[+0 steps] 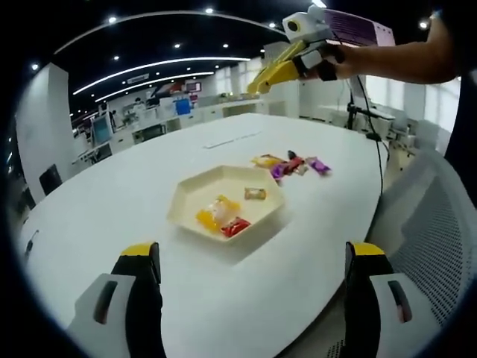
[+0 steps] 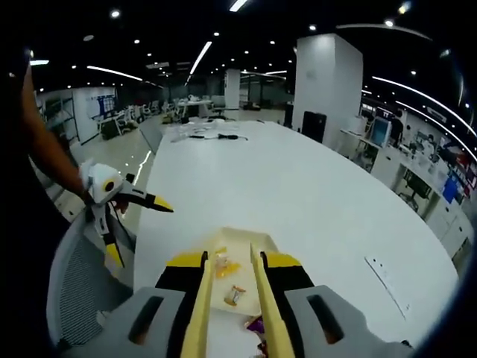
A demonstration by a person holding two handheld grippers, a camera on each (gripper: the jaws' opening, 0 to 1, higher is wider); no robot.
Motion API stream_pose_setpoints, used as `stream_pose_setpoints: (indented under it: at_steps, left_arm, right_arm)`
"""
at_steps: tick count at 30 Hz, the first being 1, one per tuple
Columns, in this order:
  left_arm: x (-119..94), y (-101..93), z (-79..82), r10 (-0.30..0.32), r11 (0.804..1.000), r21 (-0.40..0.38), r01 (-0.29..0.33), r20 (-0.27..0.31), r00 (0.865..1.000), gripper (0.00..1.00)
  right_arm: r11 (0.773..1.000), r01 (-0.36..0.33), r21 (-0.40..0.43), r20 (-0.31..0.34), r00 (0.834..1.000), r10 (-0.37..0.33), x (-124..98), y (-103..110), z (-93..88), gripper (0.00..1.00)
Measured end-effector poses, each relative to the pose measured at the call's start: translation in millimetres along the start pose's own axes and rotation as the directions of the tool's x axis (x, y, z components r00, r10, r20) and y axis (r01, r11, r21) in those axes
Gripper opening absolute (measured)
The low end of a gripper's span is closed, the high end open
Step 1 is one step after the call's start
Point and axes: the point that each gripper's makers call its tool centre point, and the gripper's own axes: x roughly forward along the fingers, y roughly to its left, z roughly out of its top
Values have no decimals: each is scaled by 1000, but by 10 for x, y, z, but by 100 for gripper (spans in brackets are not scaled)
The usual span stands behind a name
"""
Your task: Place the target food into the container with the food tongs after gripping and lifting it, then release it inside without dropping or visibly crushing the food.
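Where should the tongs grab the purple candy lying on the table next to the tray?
Grip the purple candy across its plump middle, not the twisted wrapper ends. Come from above on its outer side, since other candies crowd it on the side toward the tray.

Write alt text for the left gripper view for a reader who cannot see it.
A cream hexagonal tray on a white table holds three wrapped candies, with more wrapped candies loose on the table beyond it. The left gripper frames the bottom, jaws wide apart, and the right gripper with yellow tongs hangs above, held by a hand.
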Motion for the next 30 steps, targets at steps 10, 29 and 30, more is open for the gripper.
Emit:
stream_pose_setpoints:
  at_steps: [10,29,30]
  left_arm:
    - [-14,-93,94,-57,998,-13,58,58,997,99]
    - [-1,-132,85,-73,997,-11,73,49,996,99]
    - [-1,-132,87,-72,997,-11,73,49,996,99]
  right_arm:
    - [1000,23,0,-3,1000,-23,-218,-54,-111,27]
    - [994,108,31,-48,993,-107,-641,-228,-513,28]
    - [993,112,32,-52,993,-110,-658,-236,-534,28]
